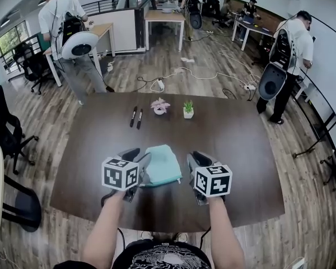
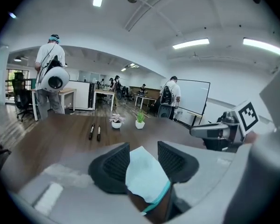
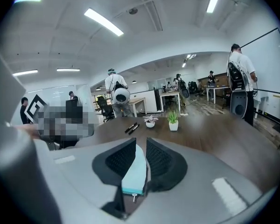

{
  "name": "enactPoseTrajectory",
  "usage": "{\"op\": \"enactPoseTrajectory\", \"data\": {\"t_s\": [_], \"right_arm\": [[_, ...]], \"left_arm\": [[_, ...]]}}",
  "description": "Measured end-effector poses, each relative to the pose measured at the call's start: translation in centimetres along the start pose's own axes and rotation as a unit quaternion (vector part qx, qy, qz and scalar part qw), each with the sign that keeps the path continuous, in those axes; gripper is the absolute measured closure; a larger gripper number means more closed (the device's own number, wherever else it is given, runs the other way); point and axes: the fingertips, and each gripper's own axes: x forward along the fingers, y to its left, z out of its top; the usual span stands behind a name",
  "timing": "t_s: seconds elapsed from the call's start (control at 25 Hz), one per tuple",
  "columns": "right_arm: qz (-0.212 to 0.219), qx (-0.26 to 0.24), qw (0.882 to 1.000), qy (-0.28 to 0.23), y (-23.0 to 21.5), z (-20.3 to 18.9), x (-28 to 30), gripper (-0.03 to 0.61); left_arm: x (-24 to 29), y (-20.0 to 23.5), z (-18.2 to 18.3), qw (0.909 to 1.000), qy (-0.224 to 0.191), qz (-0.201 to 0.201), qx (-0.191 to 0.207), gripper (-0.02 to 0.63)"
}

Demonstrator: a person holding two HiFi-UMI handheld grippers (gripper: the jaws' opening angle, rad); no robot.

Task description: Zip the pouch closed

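Open-plan office, shared workspace.
Rows of desks (image 1: 164,17) w/ office chairs (image 1: 31,66), whiteboard (image 2: 193,97), ceiling strip lights (image 2: 191,44), wood-look floor (image 1: 207,49) w/ loose cables (image 1: 204,74), dark mtg table (image 1: 229,139) up front.

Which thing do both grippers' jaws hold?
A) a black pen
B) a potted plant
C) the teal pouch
C: the teal pouch sits pinched between the jaws of the left gripper and of the right gripper, one at each end.
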Motion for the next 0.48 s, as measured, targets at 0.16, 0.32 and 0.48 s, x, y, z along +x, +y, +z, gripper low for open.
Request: {"op": "enactPoseTrajectory", "data": {"t_s": [0.16, 0.32, 0.48], "right_arm": [[-0.004, -0.018, 0.999, -0.03, 0.0, 3.1, -1.4, 0.515], [-0.008, -0.031, 0.998, -0.062, 0.1, 6.1, -2.7, 0.517], [-0.01, -0.036, 0.995, -0.094, 0.5, 8.3, -4.1, 0.542]], "left_arm": [[-1.0, -0.4, 2.9, 0.9993, -0.026, 0.007, 0.025, 0.429], [-2.3, -0.6, 5.7, 0.9976, -0.051, 0.013, 0.044, 0.433], [-3.8, -1.8, 8.5, 0.9944, -0.08, 0.0, 0.069, 0.453]]}}
